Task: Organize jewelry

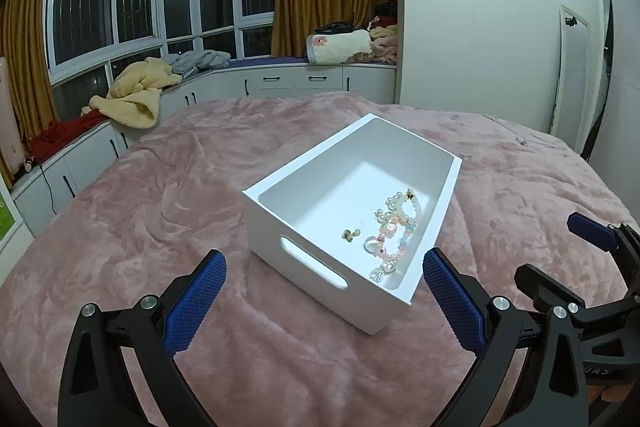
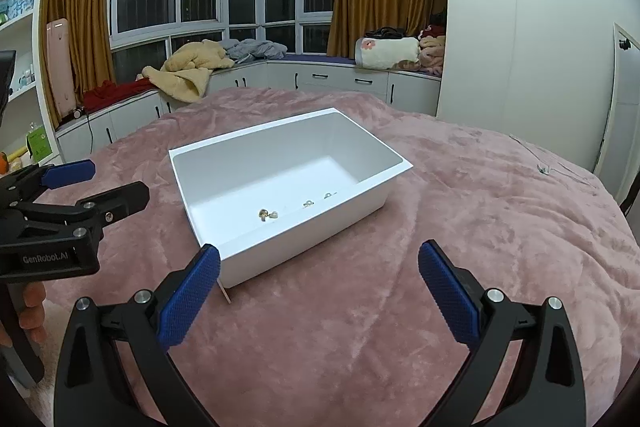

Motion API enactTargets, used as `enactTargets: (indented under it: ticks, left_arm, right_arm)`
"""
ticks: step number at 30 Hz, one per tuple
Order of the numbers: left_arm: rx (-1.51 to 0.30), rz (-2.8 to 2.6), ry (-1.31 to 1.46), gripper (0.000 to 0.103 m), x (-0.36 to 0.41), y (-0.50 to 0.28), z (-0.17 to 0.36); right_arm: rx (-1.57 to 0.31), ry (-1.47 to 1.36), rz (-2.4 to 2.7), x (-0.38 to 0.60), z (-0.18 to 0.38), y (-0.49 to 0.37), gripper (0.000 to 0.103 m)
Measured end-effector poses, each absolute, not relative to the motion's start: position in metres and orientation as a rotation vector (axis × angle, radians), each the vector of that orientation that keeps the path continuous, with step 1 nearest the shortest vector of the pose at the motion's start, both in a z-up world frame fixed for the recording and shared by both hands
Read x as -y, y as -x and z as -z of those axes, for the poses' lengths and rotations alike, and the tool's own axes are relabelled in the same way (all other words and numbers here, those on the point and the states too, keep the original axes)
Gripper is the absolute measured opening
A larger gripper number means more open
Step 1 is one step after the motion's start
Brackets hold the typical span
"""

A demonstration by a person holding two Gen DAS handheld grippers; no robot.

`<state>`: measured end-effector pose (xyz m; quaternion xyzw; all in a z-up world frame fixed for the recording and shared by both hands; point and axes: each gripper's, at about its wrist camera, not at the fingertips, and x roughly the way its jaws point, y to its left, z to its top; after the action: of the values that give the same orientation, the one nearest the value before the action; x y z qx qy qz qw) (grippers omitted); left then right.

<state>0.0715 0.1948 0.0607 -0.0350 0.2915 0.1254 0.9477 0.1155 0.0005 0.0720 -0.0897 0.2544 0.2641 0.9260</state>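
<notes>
A: Left wrist view: white bin (image 1: 308,227) sits mid-bed on the pink blanket (image 1: 140,211); beaded bracelets (image 1: 394,231) and an earring (image 1: 350,233) are inside it.

B: Tools?

A: Left tool (image 1: 324,287) and right tool (image 2: 319,277) are spread, empty, just short of the bin.

B: A thin chain (image 2: 544,169) lies beyond the bin. Pinch it low, avoid snagging fleece.

Pink plush bed (image 2: 460,227) w/ white bin (image 2: 224,163) directly on it.

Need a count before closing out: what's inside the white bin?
In the white bin: beaded bracelets and small gold earrings lie on its floor. The right wrist view's near wall hides the bracelets; an exact count isn't possible.
</notes>
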Motion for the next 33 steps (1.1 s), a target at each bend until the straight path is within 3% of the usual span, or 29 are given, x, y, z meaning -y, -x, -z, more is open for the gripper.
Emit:
enactTargets:
  ticks: [33]
  left_arm:
    - [-0.606,-0.253,0.029,0.1,-0.1913,-0.073,-0.0552]
  right_arm:
    - [-0.516,0.179,-0.543,-0.0045,-0.0723,-0.1171,0.098]
